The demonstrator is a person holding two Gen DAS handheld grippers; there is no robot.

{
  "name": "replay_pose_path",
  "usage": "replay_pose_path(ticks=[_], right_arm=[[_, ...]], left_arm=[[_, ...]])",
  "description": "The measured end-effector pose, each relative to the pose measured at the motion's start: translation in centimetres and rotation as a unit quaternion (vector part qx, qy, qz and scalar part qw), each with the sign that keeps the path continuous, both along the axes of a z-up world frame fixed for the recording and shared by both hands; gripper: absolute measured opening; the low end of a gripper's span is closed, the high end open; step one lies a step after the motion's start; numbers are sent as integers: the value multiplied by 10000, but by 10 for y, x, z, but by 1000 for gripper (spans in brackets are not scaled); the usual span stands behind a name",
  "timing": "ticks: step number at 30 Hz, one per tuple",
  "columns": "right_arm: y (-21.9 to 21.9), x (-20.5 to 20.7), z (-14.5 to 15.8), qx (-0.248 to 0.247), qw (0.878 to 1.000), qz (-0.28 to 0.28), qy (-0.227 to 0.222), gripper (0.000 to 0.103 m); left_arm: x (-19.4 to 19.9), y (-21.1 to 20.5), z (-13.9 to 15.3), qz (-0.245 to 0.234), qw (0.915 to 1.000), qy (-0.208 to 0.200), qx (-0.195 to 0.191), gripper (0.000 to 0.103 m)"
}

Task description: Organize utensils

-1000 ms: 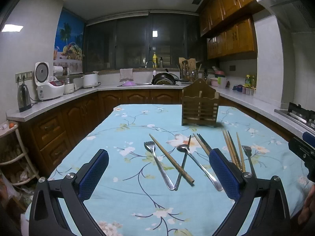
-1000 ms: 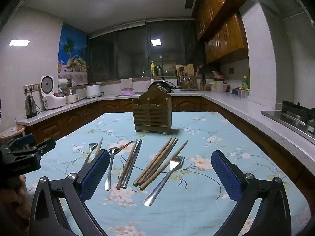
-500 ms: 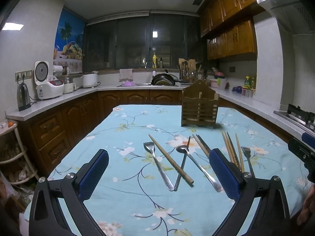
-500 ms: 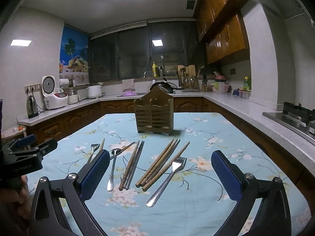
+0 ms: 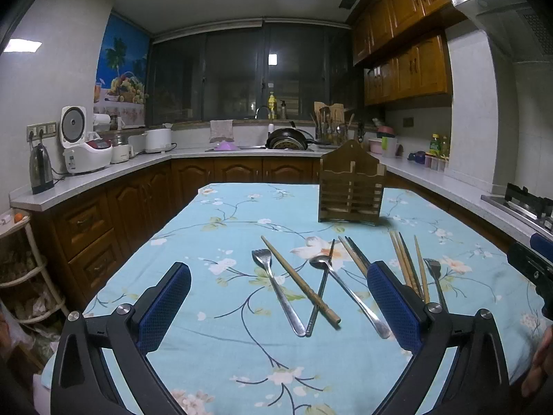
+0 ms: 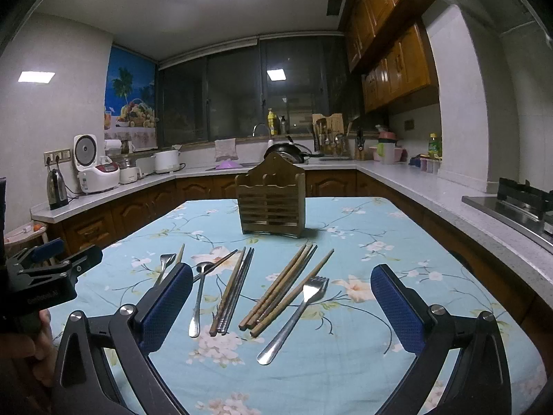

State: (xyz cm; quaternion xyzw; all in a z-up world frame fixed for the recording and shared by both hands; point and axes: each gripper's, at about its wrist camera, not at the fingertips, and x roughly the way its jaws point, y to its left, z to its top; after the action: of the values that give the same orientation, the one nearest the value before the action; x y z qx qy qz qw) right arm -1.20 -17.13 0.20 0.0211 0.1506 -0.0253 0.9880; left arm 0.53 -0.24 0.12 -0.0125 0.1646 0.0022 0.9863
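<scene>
A wooden utensil holder [image 5: 350,189] [image 6: 271,202] stands upright at the far middle of the table. In front of it lie forks, a spoon and chopsticks. In the left wrist view a fork [image 5: 276,288], a wooden chopstick [image 5: 300,279] and a spoon [image 5: 345,294] lie between the open fingers of my left gripper [image 5: 278,306]. In the right wrist view a bundle of wooden chopsticks [image 6: 281,290], a fork [image 6: 297,314], dark chopsticks [image 6: 233,290] and the spoon [image 6: 198,295] lie ahead of my open right gripper [image 6: 281,307]. Both grippers hover above the cloth, holding nothing.
The table wears a light blue floral cloth [image 5: 224,228]. Kitchen counters [image 6: 432,190] wrap around behind it, with a rice cooker [image 5: 83,148], a kettle [image 5: 39,169] and a stove [image 6: 518,204] at right. A shelf rack [image 5: 20,269] stands left of the table.
Both views have shifted very slightly; the utensils and holder have not moved. Both grippers stay open.
</scene>
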Motion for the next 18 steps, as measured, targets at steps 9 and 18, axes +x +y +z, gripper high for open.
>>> replay_pose_path(ticks=[9,18], right_arm=[[2,3,-1,31,9999,-30,103,103],[-10,22,-1,301,9980,-111,548,103]], left_arm=[[8,1,-1,-61,9999,126,-51,102],[41,9,1,-341,9956,780,-390,102]])
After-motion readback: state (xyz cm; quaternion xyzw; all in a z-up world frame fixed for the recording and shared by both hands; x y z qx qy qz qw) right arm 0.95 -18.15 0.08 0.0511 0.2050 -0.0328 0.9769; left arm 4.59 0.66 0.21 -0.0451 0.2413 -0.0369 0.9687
